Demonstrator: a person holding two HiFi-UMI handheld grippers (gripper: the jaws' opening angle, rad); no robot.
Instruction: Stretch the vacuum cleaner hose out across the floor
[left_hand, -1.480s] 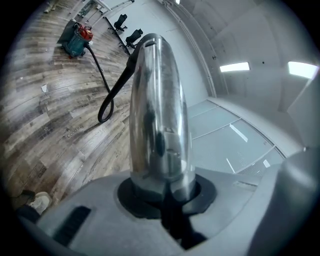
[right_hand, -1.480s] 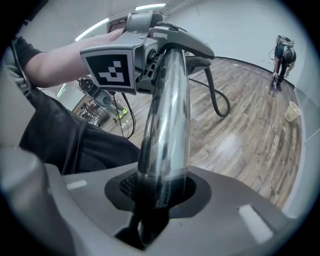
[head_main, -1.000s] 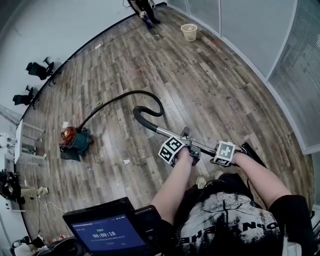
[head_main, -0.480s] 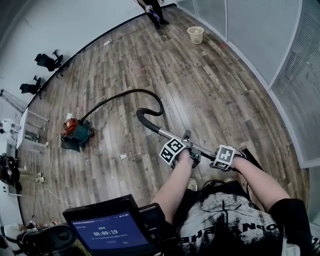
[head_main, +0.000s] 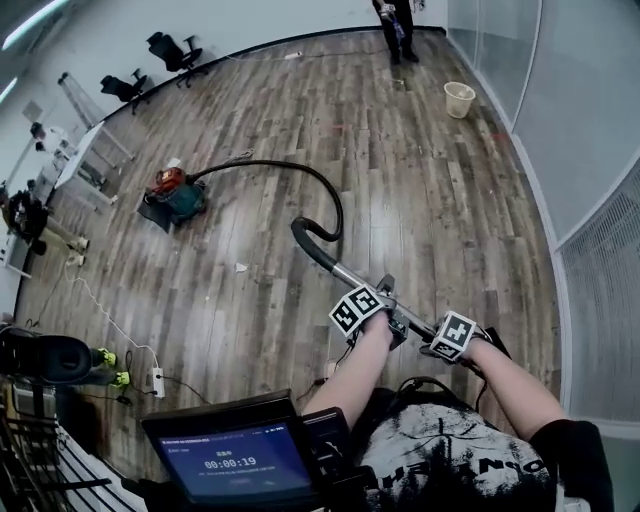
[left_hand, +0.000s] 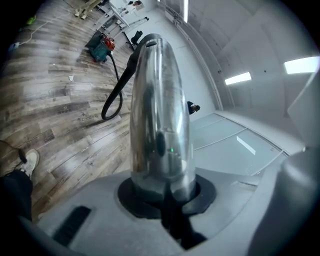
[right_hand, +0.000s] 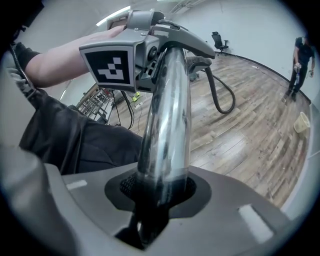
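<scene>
A red and teal vacuum cleaner body (head_main: 178, 195) sits on the wood floor at the upper left. Its black hose (head_main: 300, 168) arcs right, loops, and joins a curved handle and a shiny metal wand (head_main: 350, 277). My left gripper (head_main: 392, 322) is shut on the wand, and my right gripper (head_main: 465, 352) is shut on it further back. The left gripper view looks up the wand (left_hand: 160, 120) to the hose (left_hand: 117, 85) and the vacuum cleaner body (left_hand: 102, 44). The right gripper view shows the wand (right_hand: 167, 125) running to the left gripper's marker cube (right_hand: 114, 65), with the hose (right_hand: 220, 95) beyond.
A wicker basket (head_main: 459, 98) stands by the glass wall at the upper right. A person (head_main: 398, 20) stands at the far end. Office chairs (head_main: 165, 48) line the back wall. A power strip with its cable (head_main: 155, 380) lies at the left. A screen (head_main: 235, 460) is below me.
The head view has swung and pulled back, so the vacuum cleaner body and hose show farther off, at the upper left. Both grippers keep the same hold on the wand.
</scene>
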